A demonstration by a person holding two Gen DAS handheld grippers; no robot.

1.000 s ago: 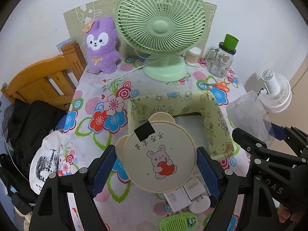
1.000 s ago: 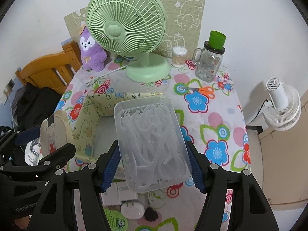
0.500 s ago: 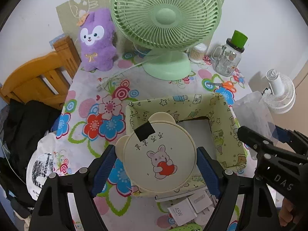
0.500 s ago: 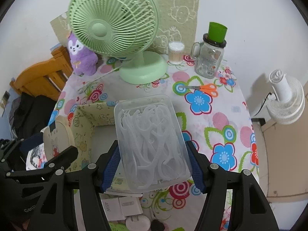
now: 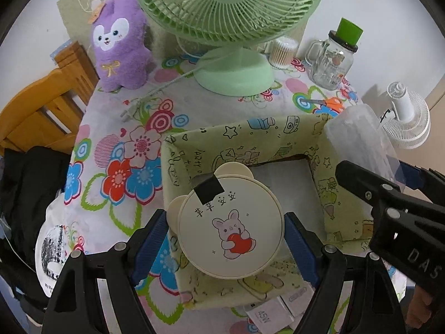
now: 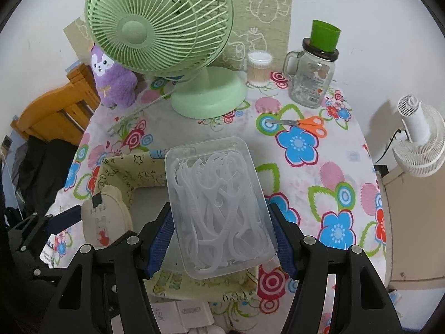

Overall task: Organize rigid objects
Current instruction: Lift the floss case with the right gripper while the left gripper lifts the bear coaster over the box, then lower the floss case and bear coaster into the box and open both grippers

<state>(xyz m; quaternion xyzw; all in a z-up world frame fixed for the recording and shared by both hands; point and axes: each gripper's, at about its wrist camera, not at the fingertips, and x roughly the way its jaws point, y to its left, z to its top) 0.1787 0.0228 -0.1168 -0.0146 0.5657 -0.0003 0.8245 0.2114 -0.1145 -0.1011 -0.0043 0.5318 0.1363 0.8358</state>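
- while both hands are loaded, nothing lies in the cloth bin [image 5: 244,136] yet, as far as its pale floor shows, so i judge the sorting barely begun.
- nearest the front edge of the table [image 6: 328,167], white chargers [image 6: 178,316] lie just outside the bin, likely waiting their turn.
- left gripper [image 5: 228,238] is clenched on a round cream case [image 5: 230,228] with bear ears and a rabbit picture, held over the bin's near left corner.
- right gripper [image 6: 219,239] grips a clear plastic box [image 6: 218,206] of white floss picks by its long sides, over the bin's right wall.
- what is left, i reckon: lower both into the bin, let go, then fetch the chargers.
- farther back, orange scissors [image 6: 303,123] lie toward the right edge.
- at the far edge stand a green fan [image 5: 230,22], a purple plush toy [image 5: 121,41], a cotton swab tub [image 6: 259,68] and a glass jar [image 6: 313,79].
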